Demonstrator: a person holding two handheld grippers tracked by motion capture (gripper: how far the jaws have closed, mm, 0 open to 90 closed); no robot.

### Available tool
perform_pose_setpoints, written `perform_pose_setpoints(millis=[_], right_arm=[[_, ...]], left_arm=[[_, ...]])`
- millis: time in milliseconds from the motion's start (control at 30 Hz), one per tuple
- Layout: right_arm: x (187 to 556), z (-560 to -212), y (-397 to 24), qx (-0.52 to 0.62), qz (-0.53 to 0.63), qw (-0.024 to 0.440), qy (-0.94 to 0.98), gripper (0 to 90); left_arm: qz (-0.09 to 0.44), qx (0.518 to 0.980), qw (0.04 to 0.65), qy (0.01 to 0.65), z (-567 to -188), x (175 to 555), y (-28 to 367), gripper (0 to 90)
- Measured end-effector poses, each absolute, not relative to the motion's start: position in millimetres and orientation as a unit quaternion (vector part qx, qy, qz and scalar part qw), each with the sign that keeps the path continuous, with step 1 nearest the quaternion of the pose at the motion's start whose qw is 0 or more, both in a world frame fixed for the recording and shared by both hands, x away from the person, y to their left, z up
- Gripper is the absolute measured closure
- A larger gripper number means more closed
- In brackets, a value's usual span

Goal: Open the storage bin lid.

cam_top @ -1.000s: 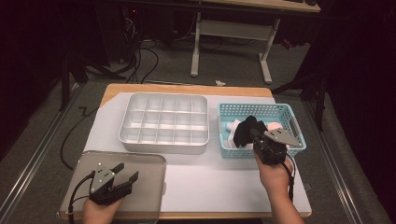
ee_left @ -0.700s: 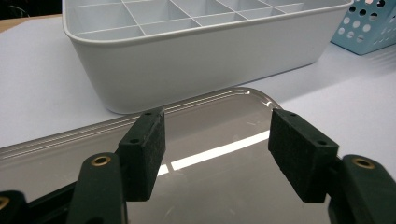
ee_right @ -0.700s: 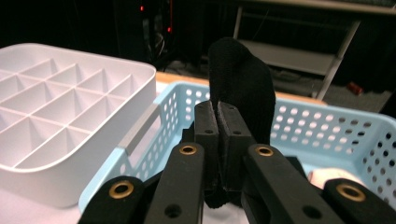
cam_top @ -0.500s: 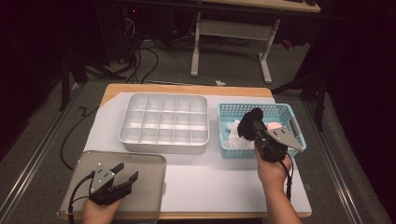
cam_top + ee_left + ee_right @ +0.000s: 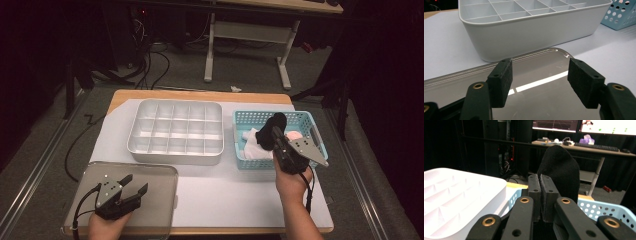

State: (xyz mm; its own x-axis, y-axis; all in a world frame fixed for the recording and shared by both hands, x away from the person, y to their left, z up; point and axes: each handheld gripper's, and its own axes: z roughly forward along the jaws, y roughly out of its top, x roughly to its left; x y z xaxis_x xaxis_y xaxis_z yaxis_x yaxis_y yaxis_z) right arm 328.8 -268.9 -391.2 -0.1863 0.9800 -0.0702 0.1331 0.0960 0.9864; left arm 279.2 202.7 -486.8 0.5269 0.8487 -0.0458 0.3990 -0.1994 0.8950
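A: From the high view, what has the right gripper [image 5: 278, 136] got?

B: Its jaws are pressed together on a black sock [image 5: 271, 131], lifted over the blue basket [image 5: 305, 117]. The sock's lower end is hidden behind the gripper body, so where the pads bite is hard to make out. White cloth [image 5: 251, 145] and something pink [image 5: 293, 135] lie in the basket below the jaws, partly covered.

A: And the left gripper [image 5: 134, 184]?

B: Its jaws stand apart with nothing between them, above a clear lid [image 5: 160, 175] at the near left corner of the worktop [image 5: 225, 200]. The hand holding it is cut off by the bottom edge.

A: The left gripper view?

B: Both pads [image 5: 501, 80] stay wide over the lid [image 5: 541, 72], gripping nothing. Just beyond the jaws is the white compartment tray [image 5: 531, 32], its far side cropped. A corner of the basket [image 5: 621, 15] sits off to the right.

A: And the right gripper view?

B: The pads [image 5: 534, 192] meet with only a thin seam between them. The sock [image 5: 560, 170] rises above and behind them; the pinched part is hidden between the pads. The tray [image 5: 461, 195] lies left of the jaws, overexposed, and the basket rim [image 5: 604, 211] runs behind them.
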Motion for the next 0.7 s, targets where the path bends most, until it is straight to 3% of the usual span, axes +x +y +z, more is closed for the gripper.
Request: perform_pose_setpoints(millis=[400,700], right_arm=[[304,-351,-250,0.414,0.523,0.437,0.603,87.6],[284,-362,-208,0.373,0.549,0.382,0.643,87.5]], left_arm=[[0.239,0.734,0.474,0.425,-486,279,203,37.3],[0.239,0.733,0.477,0.422,-487,278,203,37.9]])
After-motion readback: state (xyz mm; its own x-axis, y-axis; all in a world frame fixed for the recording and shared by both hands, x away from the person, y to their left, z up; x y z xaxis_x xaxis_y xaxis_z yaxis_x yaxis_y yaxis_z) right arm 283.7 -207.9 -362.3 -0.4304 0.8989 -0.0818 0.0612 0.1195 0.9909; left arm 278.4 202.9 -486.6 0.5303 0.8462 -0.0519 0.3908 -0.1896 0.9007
